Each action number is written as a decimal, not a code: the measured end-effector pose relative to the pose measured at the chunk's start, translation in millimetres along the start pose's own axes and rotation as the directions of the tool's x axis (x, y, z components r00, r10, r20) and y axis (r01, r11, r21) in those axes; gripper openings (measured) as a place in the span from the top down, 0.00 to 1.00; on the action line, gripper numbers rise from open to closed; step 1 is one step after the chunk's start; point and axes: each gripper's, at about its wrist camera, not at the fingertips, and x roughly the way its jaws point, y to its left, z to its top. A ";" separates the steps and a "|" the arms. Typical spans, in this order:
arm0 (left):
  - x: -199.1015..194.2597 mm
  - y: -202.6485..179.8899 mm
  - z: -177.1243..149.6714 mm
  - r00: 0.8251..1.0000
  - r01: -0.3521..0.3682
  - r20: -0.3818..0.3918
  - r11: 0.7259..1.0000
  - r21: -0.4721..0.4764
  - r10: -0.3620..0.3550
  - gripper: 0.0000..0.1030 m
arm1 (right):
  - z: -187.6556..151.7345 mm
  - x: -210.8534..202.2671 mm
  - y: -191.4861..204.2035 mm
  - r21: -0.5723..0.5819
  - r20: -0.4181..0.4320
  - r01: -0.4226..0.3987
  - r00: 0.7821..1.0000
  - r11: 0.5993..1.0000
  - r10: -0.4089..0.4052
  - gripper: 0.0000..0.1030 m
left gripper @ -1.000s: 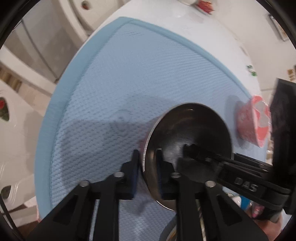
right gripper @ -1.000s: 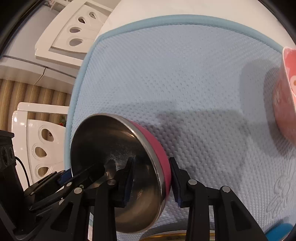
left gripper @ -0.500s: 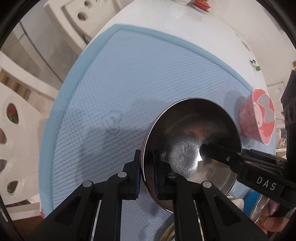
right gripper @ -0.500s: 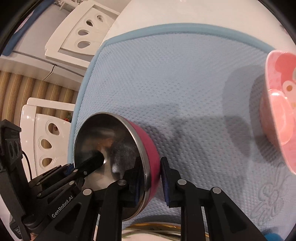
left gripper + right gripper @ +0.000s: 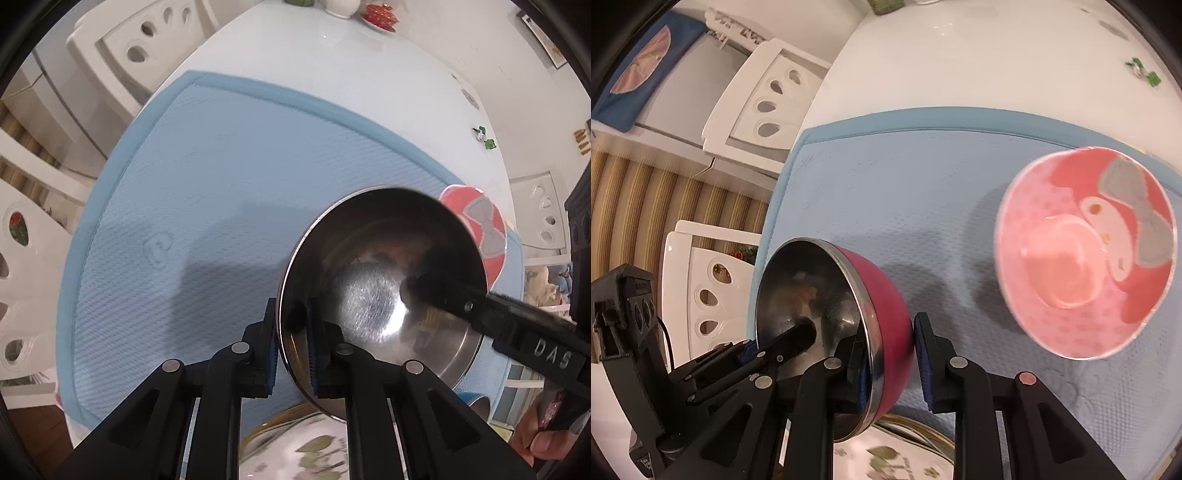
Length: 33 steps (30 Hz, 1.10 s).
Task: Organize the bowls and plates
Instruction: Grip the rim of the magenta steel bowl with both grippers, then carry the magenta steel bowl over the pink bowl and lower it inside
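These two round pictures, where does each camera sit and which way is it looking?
Left wrist view: sits on the left gripper, looking steeply down its fingers at the steel bowl clamped by its rim; the person's other hand shows at the lower right.
Right wrist view: sits on the right gripper, looking down at the same bowl's magenta wall between its pads; no hand shows.
Shared: the bowl, each other's gripper, the blue mat, the pink cartoon bowl, the leaf-patterned plate.

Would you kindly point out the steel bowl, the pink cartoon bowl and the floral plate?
steel bowl (image 5: pixel 373 295), left wrist view, shiny inner base.
pink cartoon bowl (image 5: pixel 1067 273), right wrist view, inner floor.
floral plate (image 5: pixel 295 450), left wrist view, patterned face.
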 end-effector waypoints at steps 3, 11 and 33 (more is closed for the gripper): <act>-5.1 -16.5 8.9 1.000 0.000 0.019 1.000 0.009 -0.001 0.91 | 0.9 -6.9 -9.7 0.003 0.004 -0.013 1.000 1.000 0.013 0.78; -17.8 -63.9 29.0 0.998 0.010 0.068 0.997 0.070 -0.015 0.91 | 4.5 -45.6 -45.8 0.073 0.077 -0.059 0.996 0.996 0.053 0.78; 10.8 -144.0 42.8 0.995 0.076 0.058 0.987 0.144 -0.085 0.90 | 10.5 -95.0 -136.9 0.183 0.147 -0.080 0.988 0.980 0.053 0.77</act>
